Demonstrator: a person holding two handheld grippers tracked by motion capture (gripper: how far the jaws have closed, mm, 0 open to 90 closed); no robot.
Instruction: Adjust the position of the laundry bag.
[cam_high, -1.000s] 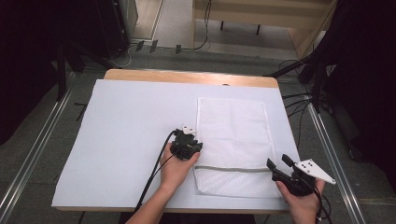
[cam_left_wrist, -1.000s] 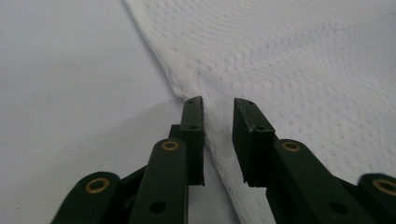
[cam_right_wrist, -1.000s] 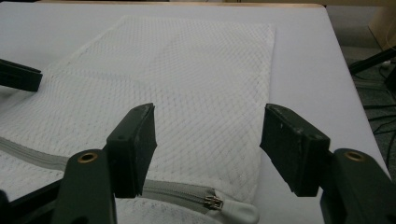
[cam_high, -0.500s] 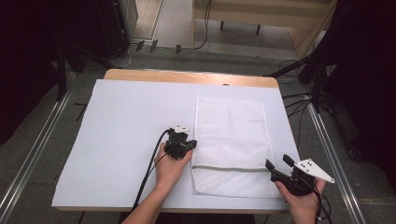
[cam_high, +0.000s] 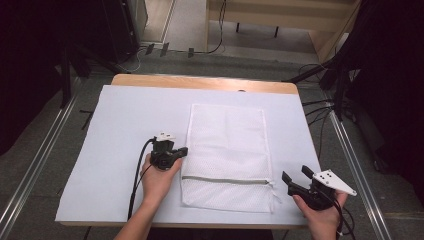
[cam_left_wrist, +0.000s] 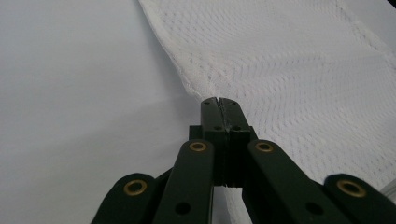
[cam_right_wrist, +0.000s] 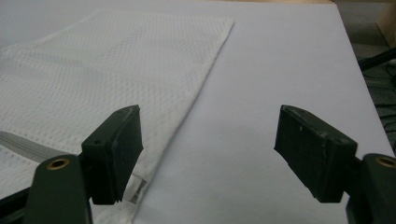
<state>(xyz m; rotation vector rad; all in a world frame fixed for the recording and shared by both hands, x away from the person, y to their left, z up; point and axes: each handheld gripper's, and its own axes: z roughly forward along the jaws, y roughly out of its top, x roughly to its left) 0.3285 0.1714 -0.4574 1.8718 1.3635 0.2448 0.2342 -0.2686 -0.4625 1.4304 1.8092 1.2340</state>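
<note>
Now, far left in the high view: a white sheet (cam_high: 125, 130) is spread over the wooden table (cam_high: 200, 82), w/ a bare strip of wood seen along the far edge. Left hand (cam_high: 157, 180) is laid on the sheet, carrying the left gripper (cam_high: 184, 150), cable trailing back toward the near edge. Its jaws are pressed fully together, and the left edge of the white mesh bag (cam_high: 227, 145) is pinched between them, roughly mid-length, just above the zipper line. Same grip is seen in the left gripper view: left gripper (cam_left_wrist: 218, 100) tips are met on the mesh bag (cam_left_wrist: 299, 70), fabric puckered where it's caught, sheet (cam_left_wrist: 84, 93) bare to the left.

Centre: bag is laid flat on the sheet, long side running away from the person, a grey zipper (cam_high: 227, 180) crossing it near the near end.

Right: right gripper (cam_high: 297, 175) is held in the right hand (cam_high: 320, 212) near the bag's near right corner, just off the fabric. Its jaws have just been opening & are spread wide, nothing between them. In the right gripper view the right gripper (cam_right_wrist: 208, 140) is seen w/ the bag (cam_right_wrist: 121, 70) edge passing under the left jaw, bare sheet (cam_right_wrist: 280, 60) under the gap.
</note>
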